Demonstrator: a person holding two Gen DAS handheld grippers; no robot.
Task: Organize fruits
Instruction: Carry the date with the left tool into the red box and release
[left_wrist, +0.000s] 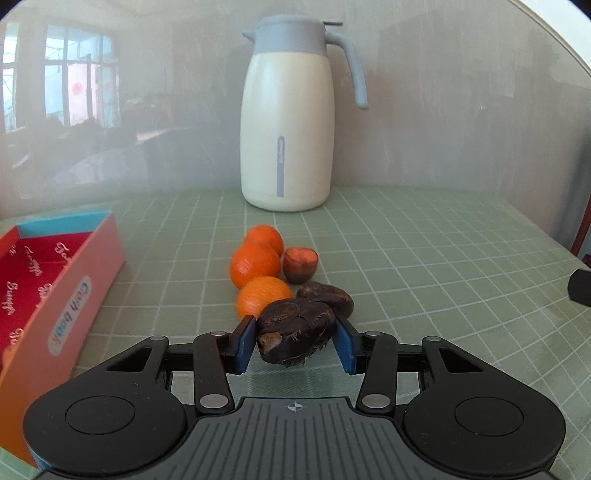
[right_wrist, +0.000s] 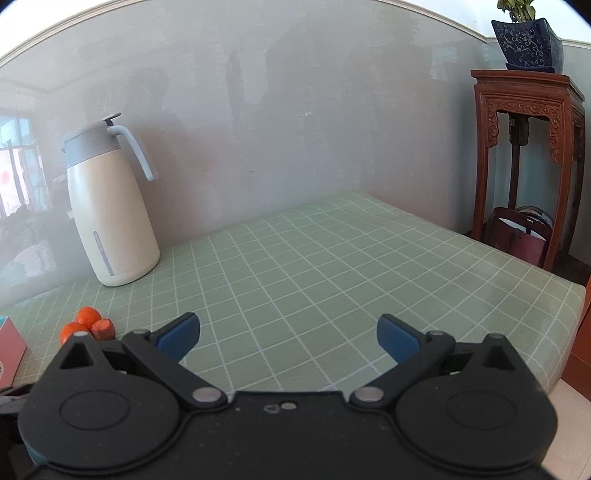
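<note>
Left wrist — left tool (left_wrist: 295, 341) clamps wrinkled, dark, oval fruit (left_wrist: 293, 328)

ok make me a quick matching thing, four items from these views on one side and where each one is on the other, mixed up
Items:
1. dark fruit
2. thermos jug
3. pink box
4. blue plant pot

Places:
A. on top of the carved wooden stand
B. between the pads of the left gripper
C. upright at the back of the green checked table, by the wall
D. open, at the table's left edge in the left wrist view

Pairs: 1-B, 2-C, 3-D, 4-A
</note>
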